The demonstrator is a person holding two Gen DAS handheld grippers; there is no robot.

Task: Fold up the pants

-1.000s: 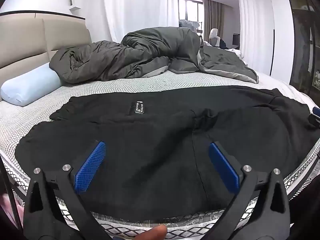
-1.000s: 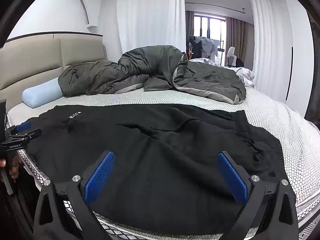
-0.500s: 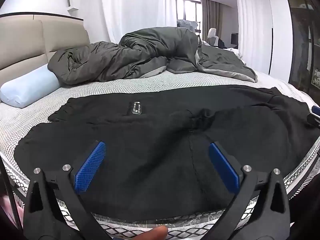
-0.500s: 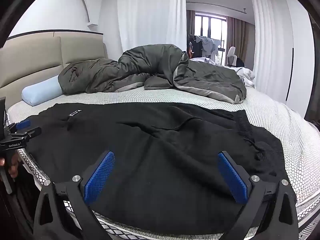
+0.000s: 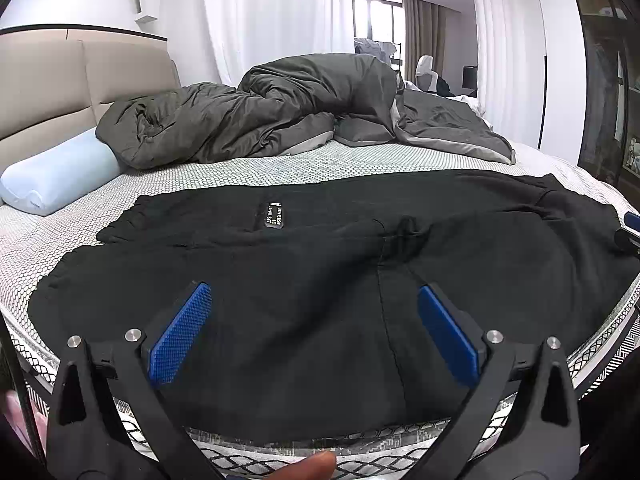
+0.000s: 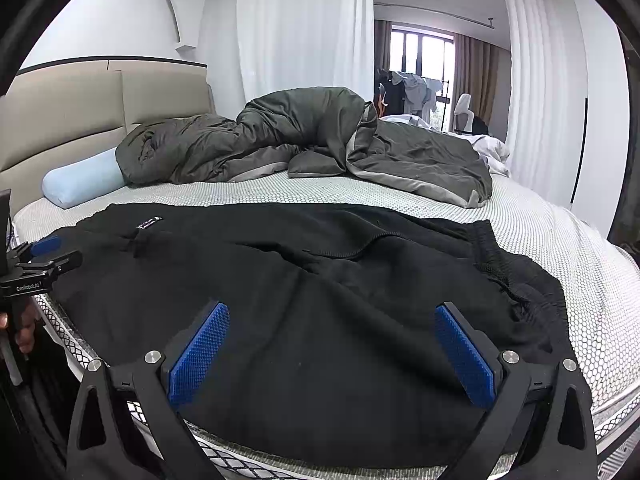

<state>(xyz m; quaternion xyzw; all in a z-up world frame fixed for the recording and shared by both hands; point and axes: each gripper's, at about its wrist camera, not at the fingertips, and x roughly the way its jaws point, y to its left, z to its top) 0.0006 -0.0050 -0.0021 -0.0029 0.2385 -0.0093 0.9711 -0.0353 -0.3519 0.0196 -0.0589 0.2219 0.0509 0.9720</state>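
Black pants [image 5: 320, 264] lie spread flat across the near edge of the bed [image 5: 248, 172], filling the middle and lower part of both wrist views. In the left wrist view a small rectangular label [image 5: 273, 216] on the fabric sits just above the centre of the frame, and a seam runs down from the crotch folds toward the lower right. In the right wrist view the ribbed waistband with its drawcord [image 6: 494, 264] lies at the right of the frame, and the same label [image 6: 149, 224] shows at the upper left of the garment.

The left hand-held gripper [image 5: 314, 334] hangs over the pants near the mattress edge with its jaws spread wide, the blue pads [image 5: 180, 334] well apart and nothing between them. A fingertip [image 5: 310, 467] peeks in at the bottom edge of that frame. The right hand-held gripper [image 6: 332, 354] is likewise wide open above the fabric, its blue pads [image 6: 199, 354] holding nothing. At the far left of the right wrist view the other gripper's black body is seen from the side, with a hand [image 6: 22, 326] wrapped around its handle below.

Behind the pants, in the upper middle of both frames, a dark grey duvet [image 5: 288, 108] is bunched up, its left end resting over a pale blue bolster pillow [image 5: 56, 176] by the beige headboard [image 5: 52, 80]. White curtains [image 5: 276, 16] hang behind.
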